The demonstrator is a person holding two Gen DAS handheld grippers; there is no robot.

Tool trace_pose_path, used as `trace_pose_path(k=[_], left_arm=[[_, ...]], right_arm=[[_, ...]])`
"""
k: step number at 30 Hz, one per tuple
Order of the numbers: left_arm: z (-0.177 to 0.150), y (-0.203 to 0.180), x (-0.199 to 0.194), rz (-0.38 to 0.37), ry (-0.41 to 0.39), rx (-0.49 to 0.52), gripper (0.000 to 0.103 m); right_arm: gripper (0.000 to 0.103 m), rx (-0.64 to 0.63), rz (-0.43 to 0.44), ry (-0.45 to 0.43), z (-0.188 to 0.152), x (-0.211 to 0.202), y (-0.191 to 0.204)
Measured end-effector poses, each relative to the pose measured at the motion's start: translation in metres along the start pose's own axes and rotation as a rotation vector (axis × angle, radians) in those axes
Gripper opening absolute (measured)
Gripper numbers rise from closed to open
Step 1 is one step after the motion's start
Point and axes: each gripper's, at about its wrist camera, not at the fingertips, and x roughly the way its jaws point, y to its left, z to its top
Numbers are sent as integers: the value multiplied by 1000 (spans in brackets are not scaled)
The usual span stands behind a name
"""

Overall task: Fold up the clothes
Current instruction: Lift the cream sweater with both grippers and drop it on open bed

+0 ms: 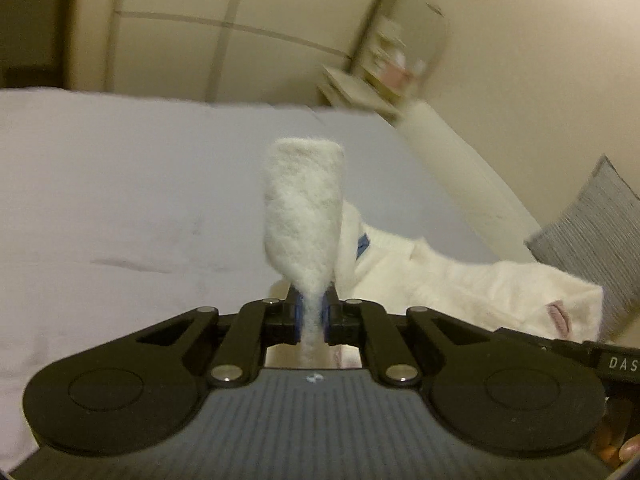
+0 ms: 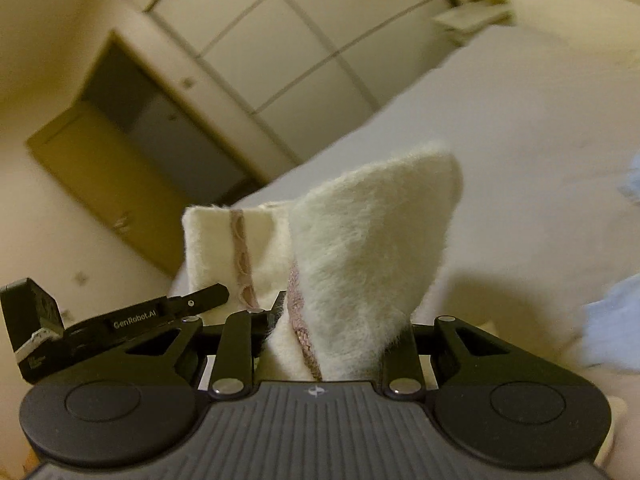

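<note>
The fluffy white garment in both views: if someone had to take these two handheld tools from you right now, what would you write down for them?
Left gripper: shut on a bunched edge of the fluffy white garment, fabric sticking up past the fingers.
Right gripper: shut on another part of the same garment, near its pink trim.
The rest of the garment trails down toward the pale bed sheet; a grey cushion sits to the right, and something light blue lies on the bed.
Done: both grips taken, garment lifted.
Left: spread it flat on the sheet and make the folds; none visible yet.
</note>
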Motion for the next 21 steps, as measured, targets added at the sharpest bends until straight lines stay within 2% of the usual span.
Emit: trace_pose_path(k=[4,7,9,10,11,12,13,15,21], left_arm=[[15,54,-84,47,-101,29,6],[22,95,-135,83,-173,42,6],[22,129,-160,120,-187,29,7],[20,147,-165,142,-177,29,7],[18,164,-169,165,-167,29,13],[15,182,-171,197,-143,20,22],[10,201,-168,245,-89,-9,23],[-6,235,-163,297,4,-57,22],[-64,269,-180,423,135,-115,27]], right_arm=[[28,-61,69,-35,-35,15,86],[28,-74,68,-51,-56,39,126],[34,-83,14,-22,-68,67,143],[41,-94,-53,1,-77,82,147],[65,-104,-137,39,-87,96,151],[78,-104,-223,86,-96,109,154],[77,-91,-275,135,-106,117,154],[75,-66,-273,192,-129,117,155],[77,-116,-277,262,-179,96,176]])
